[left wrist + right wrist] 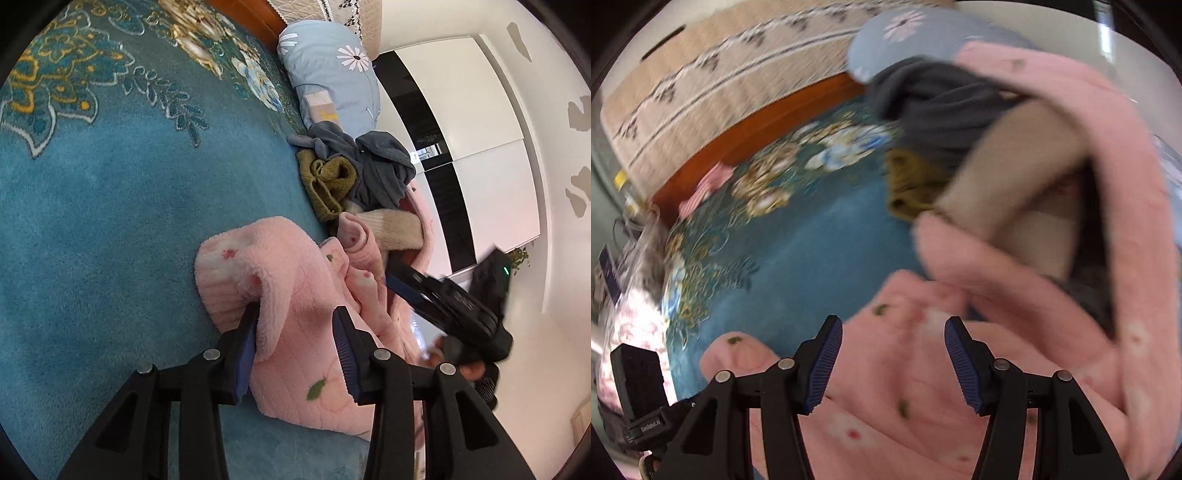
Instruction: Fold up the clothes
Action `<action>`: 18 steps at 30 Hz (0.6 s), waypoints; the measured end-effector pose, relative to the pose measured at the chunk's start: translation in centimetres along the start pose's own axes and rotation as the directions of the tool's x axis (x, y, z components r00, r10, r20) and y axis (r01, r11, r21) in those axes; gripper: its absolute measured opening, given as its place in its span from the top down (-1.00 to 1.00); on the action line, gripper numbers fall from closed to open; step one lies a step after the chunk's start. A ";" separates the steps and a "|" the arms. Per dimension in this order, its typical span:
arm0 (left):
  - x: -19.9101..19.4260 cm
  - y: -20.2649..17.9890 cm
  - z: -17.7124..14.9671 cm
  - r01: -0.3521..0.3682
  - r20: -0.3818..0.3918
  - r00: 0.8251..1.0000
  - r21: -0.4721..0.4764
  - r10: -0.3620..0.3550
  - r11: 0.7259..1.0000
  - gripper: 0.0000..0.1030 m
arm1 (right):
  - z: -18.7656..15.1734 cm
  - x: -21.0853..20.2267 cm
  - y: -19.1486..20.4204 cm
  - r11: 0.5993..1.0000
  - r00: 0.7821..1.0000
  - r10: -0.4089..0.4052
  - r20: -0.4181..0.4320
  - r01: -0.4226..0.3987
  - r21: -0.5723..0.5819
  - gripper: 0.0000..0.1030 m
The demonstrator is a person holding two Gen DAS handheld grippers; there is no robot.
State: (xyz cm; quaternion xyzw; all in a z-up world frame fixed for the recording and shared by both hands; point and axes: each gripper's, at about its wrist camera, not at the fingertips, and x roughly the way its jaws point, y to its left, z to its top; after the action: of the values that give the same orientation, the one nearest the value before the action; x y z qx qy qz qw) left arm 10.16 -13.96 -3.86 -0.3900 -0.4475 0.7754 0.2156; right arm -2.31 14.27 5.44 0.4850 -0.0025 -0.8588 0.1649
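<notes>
A fluffy pink garment (295, 295) with small flower and leaf prints lies crumpled on a blue floral blanket (110, 221). My left gripper (295, 321) is open, its fingers either side of a fold of the pink fabric. My right gripper (892, 334) is open just above the same pink garment (923, 387); it also shows in the left wrist view (443, 299), at the garment's right side. Behind lies a pile of clothes: olive (328, 181), dark grey (380, 166) and beige (399, 225) pieces.
A light blue daisy-print pillow (328, 70) lies behind the pile. A beige quilted headboard cover (713, 99) over orange wood runs along the blanket's far edge. White and black cabinets (461, 147) stand beyond the bed edge. The right wrist view is motion-blurred.
</notes>
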 end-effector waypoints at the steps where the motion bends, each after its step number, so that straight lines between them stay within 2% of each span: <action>1: 0.0 0.2 0.0 0.008 -0.006 1.000 -0.010 -0.008 1.000 0.20 | 0.4 1.1 0.3 1.000 1.000 0.001 -0.023 -0.001 -0.009 -0.19; 3: 0.0 0.5 0.1 0.025 -0.019 0.999 -0.031 -0.025 0.999 0.20 | 1.2 3.2 0.8 1.000 0.998 0.002 -0.068 -0.004 -0.026 -0.19; 5: 0.1 0.7 0.2 0.034 -0.031 0.999 -0.046 -0.036 0.998 0.20 | 2.0 4.3 0.0 0.995 0.993 -0.088 -0.080 0.084 -0.051 -0.18; 8: 0.3 0.6 0.2 0.035 -0.050 0.998 -0.050 -0.038 0.998 0.20 | 2.8 4.3 -2.7 0.989 0.986 -0.151 -0.068 0.151 -0.011 -0.18; 10: 0.5 0.5 0.2 0.034 -0.063 0.997 -0.052 -0.038 0.998 0.20 | 2.7 4.9 -4.6 0.994 0.990 -0.094 -0.107 0.099 0.046 -0.18; 12: 0.5 0.5 0.3 0.035 -0.072 0.997 -0.060 -0.039 0.998 0.20 | 2.1 5.6 -4.8 0.997 0.990 -0.050 -0.133 0.057 0.052 -0.18; 15: 0.5 0.7 0.3 0.044 -0.075 0.996 -0.080 -0.050 0.996 0.20 | 1.1 6.2 -3.3 0.998 0.990 -0.039 -0.133 0.031 -0.059 -0.18; 18: 0.6 0.7 0.4 0.046 -0.075 0.996 -0.081 -0.052 0.996 0.20 | 1.6 7.6 -3.4 0.991 0.982 -0.126 -0.140 0.118 -0.068 -0.17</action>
State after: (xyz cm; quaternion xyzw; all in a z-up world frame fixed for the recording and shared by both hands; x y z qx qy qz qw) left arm 9.55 -14.10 -4.55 -0.4168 -0.4787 0.7359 0.2358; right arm -8.20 15.04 -0.56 0.5400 0.0647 -0.8297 0.1261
